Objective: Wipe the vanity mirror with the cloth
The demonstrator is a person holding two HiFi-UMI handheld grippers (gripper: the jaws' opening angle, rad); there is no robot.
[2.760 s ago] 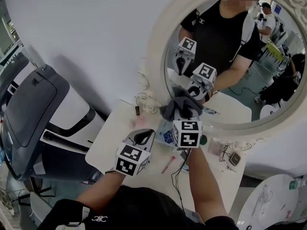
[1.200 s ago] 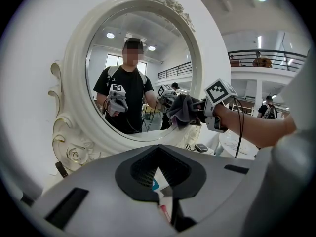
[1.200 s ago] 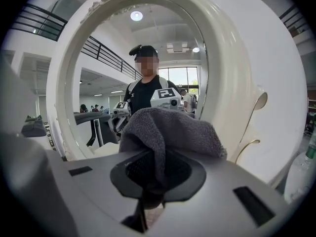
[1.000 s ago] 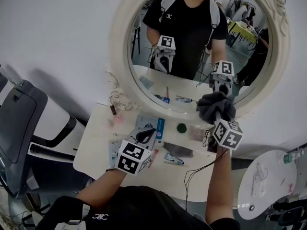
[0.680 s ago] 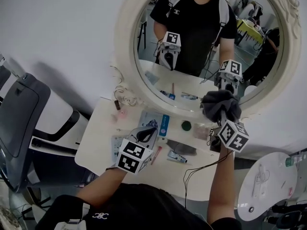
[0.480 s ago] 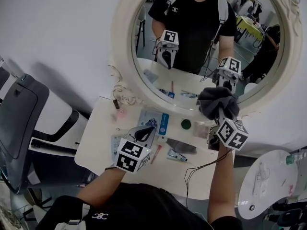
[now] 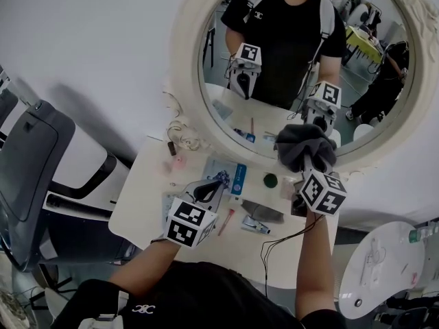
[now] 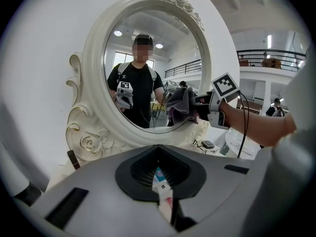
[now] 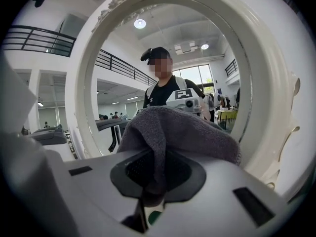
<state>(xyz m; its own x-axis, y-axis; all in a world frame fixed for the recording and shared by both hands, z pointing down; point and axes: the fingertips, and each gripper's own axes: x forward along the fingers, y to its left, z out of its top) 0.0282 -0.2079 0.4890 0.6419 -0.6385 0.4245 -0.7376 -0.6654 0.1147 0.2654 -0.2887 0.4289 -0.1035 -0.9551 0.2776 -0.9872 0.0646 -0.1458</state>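
The oval vanity mirror (image 7: pixel 288 67) in its white carved frame (image 7: pixel 184 81) stands at the back of the table. My right gripper (image 7: pixel 306 157) is shut on a bunched grey cloth (image 7: pixel 302 146), which is pressed to the lower right of the glass, just above the rim. The right gripper view has the cloth (image 9: pixel 182 132) draped over the jaws of the right gripper (image 9: pixel 148 194), with the mirror (image 9: pixel 123 83) close ahead. My left gripper (image 7: pixel 208 189) hovers shut and empty over the table. From the left gripper (image 8: pixel 165 201) I see the cloth (image 8: pixel 181 102) against the mirror (image 8: pixel 148 58).
On the white vanity table (image 7: pixel 147 197) lie a blue-and-white packet (image 7: pixel 230 177), a green round lid (image 7: pixel 270 181), a tube (image 7: pixel 255 225), a pink pen (image 7: pixel 226 221) and a black cable (image 7: pixel 274 242). A grey chair (image 7: pixel 34 163) stands left, a round white stand (image 7: pixel 384 266) lower right.
The right gripper carried the cloth from the mirror's lower middle to its lower right, then held there with small shifts. The left gripper stayed over the table.
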